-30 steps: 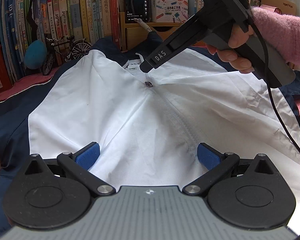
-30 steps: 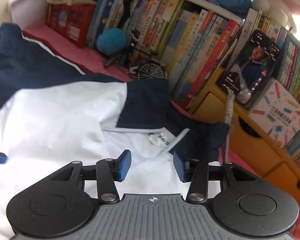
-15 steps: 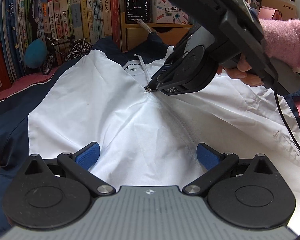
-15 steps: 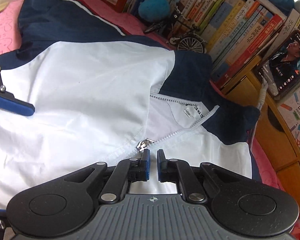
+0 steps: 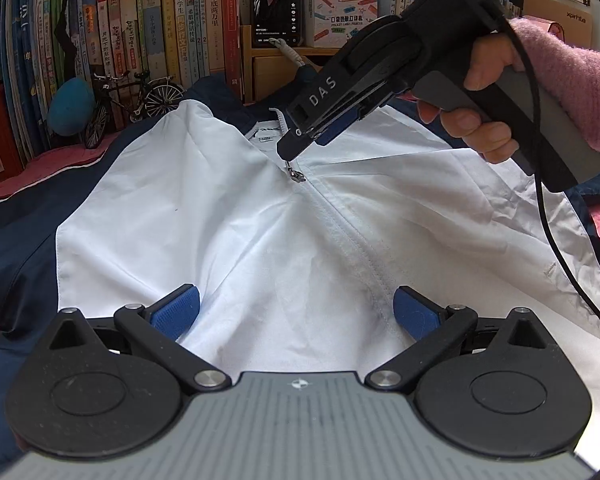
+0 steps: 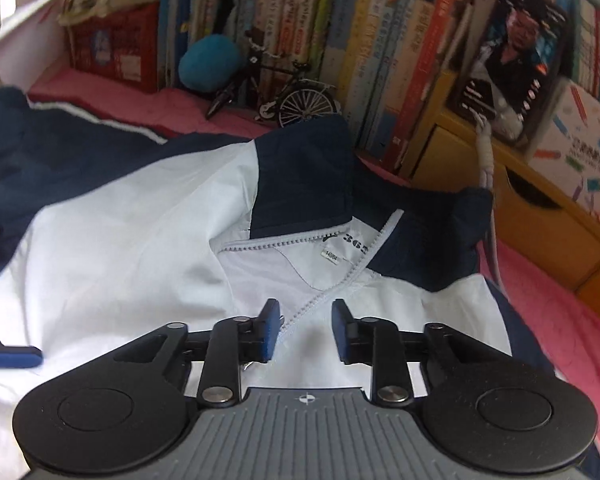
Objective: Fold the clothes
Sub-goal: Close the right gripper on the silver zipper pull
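Half a second ago the right gripper [image 6: 305,330] had its jaws nearly together at the small metal zipper pull [image 5: 296,174]; now they are spreading apart, with only zipper tape between them and nothing pinched. The left gripper [image 5: 296,312] has stayed wide open over the hem, empty. One white and navy zip-front jacket [image 5: 228,216] lies flat on the pink cloth surface [image 6: 548,312], with one toy bicycle [image 6: 288,94] near its collar.

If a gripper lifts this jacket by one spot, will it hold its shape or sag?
The jacket would probably sag: its thin white cloth lies creased and rumpled. It looks light for its size. The smooth fabric may slip from the jaws, so the zipper seam or the collar seems a surer hold.
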### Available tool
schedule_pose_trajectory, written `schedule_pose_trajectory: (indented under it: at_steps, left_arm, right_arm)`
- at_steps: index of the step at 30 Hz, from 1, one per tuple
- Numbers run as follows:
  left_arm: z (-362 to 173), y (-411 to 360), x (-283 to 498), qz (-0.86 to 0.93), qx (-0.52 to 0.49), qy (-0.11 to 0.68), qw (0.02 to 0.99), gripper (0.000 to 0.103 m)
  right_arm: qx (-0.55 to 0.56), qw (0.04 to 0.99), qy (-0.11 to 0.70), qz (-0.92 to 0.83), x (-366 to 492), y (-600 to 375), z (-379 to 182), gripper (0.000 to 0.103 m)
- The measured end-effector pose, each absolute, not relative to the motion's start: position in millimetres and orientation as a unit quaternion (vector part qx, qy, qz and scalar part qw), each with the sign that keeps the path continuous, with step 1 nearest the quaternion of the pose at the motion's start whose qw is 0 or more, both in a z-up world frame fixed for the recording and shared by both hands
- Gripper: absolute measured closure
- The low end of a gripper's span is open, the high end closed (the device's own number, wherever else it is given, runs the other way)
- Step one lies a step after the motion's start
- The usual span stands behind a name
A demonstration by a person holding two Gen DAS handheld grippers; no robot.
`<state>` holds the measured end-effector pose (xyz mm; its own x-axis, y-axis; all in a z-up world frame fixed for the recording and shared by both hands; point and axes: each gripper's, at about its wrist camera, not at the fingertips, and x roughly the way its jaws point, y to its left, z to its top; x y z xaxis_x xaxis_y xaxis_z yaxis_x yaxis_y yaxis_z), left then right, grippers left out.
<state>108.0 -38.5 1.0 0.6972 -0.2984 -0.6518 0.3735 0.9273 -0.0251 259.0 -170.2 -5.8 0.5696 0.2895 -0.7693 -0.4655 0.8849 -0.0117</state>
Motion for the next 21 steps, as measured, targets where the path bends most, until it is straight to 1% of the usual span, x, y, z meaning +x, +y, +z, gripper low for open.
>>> schedule_pose_trajectory:
  at_steps: [2, 4, 5, 6, 7, 9, 11, 12, 14, 17, 19, 21]
  left_arm:
    - [1, -39, 108, -0.183, 0.055, 0.344, 0.92, 0.0]
    - [1, -39, 108, -0.183, 0.055, 0.344, 0.92, 0.0]
    - [1, -39, 108, -0.183, 0.055, 0.344, 0.92, 0.0]
    - [1, -38, 108, -0.183, 0.055, 0.344, 0.92, 0.0]
    - [1, -38, 108, -0.183, 0.054, 0.344, 0.92, 0.0]
    - [1, -38, 108, -0.183, 0.055, 0.344, 0.92, 0.0]
    - [1, -38, 108, -0.183, 0.055, 0.344, 0.919, 0.0]
    - [1, -38, 108, -0.183, 0.055, 0.344, 0.919, 0.0]
    - [1, -38, 108, -0.183, 0.055, 0.344, 0.919, 0.0]
    - [1, -38, 108, -0.183, 0.055, 0.344, 0.919, 0.0]
    - [1, -38, 108, -0.183, 0.054, 0.344, 0.92, 0.0]
    - [2, -38, 108, -0.183, 0.055, 0.343, 0.92, 0.0]
  right_arm:
    - [-0.054, 0.871, 0.426, 0.24, 257, -182, -3, 0.062]
    - [-0.083, 0.864, 0.425, 0.256, 250, -176, -5, 0.063]
    - [-0.119, 0.856, 0.427, 0.264, 245, -164, -10, 0.064]
    - [-0.137, 0.852, 0.425, 0.274, 241, -156, -14, 0.068]
    - [-0.152, 0.847, 0.422, 0.285, 237, -149, -19, 0.068]
    - [-0.155, 0.85, 0.413, 0.288, 237, -144, -18, 0.068]
    - [-0.151, 0.857, 0.403, 0.283, 238, -143, -17, 0.077]
    - [-0.146, 0.863, 0.398, 0.276, 240, -145, -17, 0.085]
    - [-0.136, 0.873, 0.387, 0.262, 242, -150, -15, 0.09]
    - [-0.218, 0.887, 0.338, 0.225, 233, -138, -16, 0.091]
    - [-0.295, 0.881, 0.303, 0.213, 221, -129, -16, 0.091]
    - [-0.332, 0.86, 0.298, 0.246, 208, -127, -13, 0.091]
